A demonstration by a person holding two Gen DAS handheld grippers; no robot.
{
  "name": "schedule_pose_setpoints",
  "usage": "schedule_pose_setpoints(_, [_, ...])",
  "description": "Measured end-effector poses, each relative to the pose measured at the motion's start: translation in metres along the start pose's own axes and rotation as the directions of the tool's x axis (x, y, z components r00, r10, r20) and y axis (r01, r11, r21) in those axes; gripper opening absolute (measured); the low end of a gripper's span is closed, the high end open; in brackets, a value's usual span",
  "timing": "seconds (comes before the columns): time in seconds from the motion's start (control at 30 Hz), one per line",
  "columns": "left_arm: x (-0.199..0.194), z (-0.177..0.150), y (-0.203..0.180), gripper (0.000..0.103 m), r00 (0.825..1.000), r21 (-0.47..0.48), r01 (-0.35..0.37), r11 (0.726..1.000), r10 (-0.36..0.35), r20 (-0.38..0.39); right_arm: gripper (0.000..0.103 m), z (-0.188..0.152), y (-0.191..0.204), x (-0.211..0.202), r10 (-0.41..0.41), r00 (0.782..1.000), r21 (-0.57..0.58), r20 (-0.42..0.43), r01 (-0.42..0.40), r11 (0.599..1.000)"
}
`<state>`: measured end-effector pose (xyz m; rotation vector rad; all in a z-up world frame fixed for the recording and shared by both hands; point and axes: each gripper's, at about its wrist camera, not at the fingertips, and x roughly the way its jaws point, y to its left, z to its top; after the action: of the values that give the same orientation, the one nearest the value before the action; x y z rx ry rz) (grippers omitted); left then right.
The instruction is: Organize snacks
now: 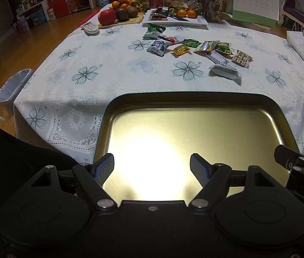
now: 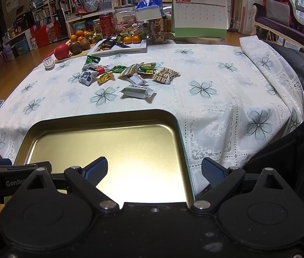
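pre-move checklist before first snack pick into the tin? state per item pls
1. Left gripper open and empty: ok, fingers apart, nothing between them.
2. Right gripper open and empty: ok.
3. Tin ready to take snacks: ok, gold interior bare, sits at the near table edge.
4. Snacks reachable: ok, loose pile on the tablecloth beyond the tin; nearest is the white packet, lying apart from the others.
5. Path from tin to pile free: ok, only bare cloth between.
6. Grippers apart from each other: not ok, each sees the other close at its side over the tin.
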<state>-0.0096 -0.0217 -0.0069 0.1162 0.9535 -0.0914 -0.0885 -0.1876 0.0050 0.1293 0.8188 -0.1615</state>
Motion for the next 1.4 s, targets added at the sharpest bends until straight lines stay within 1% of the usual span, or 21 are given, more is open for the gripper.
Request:
schedule_pose_setpoints(0.23, [0.002,0.002,0.004,0.078,0.998,0.005,0.034,0.999,-0.034,-0.049,0.099,0.002,-0.001,0.002,0.014,0.999,0.001,-0.047,-0.013,1.000])
schedule_pose_setpoints(0.37, [0.004,0.003,0.002,0.077,0.997,0.017,0.041,0.999,-0.040,-0.072,0.099,0.003,0.002,0.003,0.025,0.995,-0.020,-0.092,-0.027,0.999])
schedule_pose_setpoints(0.47, [0.004,0.004,0.001,0.078,0.994,0.020,0.061,0.998,-0.059,-0.092,0.098,0.005,0.004,0.004,0.034,0.991,-0.031,-0.131,-0.039,0.999])
schedule_pose_setpoints(0.6, [0.001,0.007,0.001,0.077,0.992,0.028,0.053,0.998,-0.050,-0.113,0.098,0.010,0.004,0.003,0.033,0.986,-0.030,-0.164,-0.038,0.999])
schedule_pose_setpoints(0.7, [0.001,0.013,0.003,0.077,0.989,0.023,0.053,0.998,-0.049,-0.137,0.098,0.019,-0.001,-0.002,0.067,0.985,-0.003,-0.162,-0.068,0.998])
schedule_pose_setpoints(0.8, [0.003,0.025,0.008,0.077,0.986,0.003,0.057,0.998,-0.056,-0.158,0.098,0.037,-0.006,-0.006,0.075,0.989,0.012,-0.131,-0.074,0.997])
schedule_pose_setpoints(0.87, [0.005,0.037,0.013,0.077,0.987,-0.010,0.049,0.999,-0.049,-0.155,0.098,0.055,-0.010,-0.004,0.066,0.992,0.029,-0.109,-0.063,0.998])
schedule_pose_setpoints(0.93, [0.005,0.053,0.016,0.077,0.989,-0.018,0.039,0.999,-0.041,-0.145,0.097,0.077,-0.015,0.003,0.073,0.991,0.055,-0.108,-0.067,0.996])
schedule_pose_setpoints(1.0, [0.006,0.071,0.018,0.077,0.991,-0.018,0.025,1.000,-0.027,-0.127,0.097,0.098,-0.021,0.013,0.095,0.988,0.086,-0.120,-0.085,0.993])
schedule_pose_setpoints(1.1, [0.011,0.099,0.020,0.077,0.995,-0.016,-0.001,1.000,0.000,-0.099,0.097,0.134,-0.029,0.038,0.127,0.978,0.139,-0.165,-0.105,0.985])
schedule_pose_setpoints(1.17, [0.019,0.118,0.021,0.077,0.995,-0.013,0.003,1.000,-0.004,-0.096,0.097,0.153,-0.030,0.056,0.127,0.974,0.152,-0.188,-0.099,0.983])
schedule_pose_setpoints(1.23, [0.029,0.135,0.021,0.077,0.995,-0.008,0.022,1.000,-0.023,-0.098,0.097,0.171,-0.030,0.075,0.103,0.975,0.152,-0.198,-0.073,0.986])
schedule_pose_setpoints(1.3, [0.041,0.151,0.019,0.075,0.995,-0.009,0.027,1.000,-0.027,-0.095,0.097,0.186,-0.030,0.094,0.047,0.977,0.147,-0.208,-0.016,0.989])
schedule_pose_setpoints(1.4, [0.059,0.172,0.017,0.073,0.994,-0.006,0.032,0.999,-0.032,-0.101,0.092,0.206,-0.032,0.123,-0.024,0.974,0.150,-0.224,0.059,0.987])
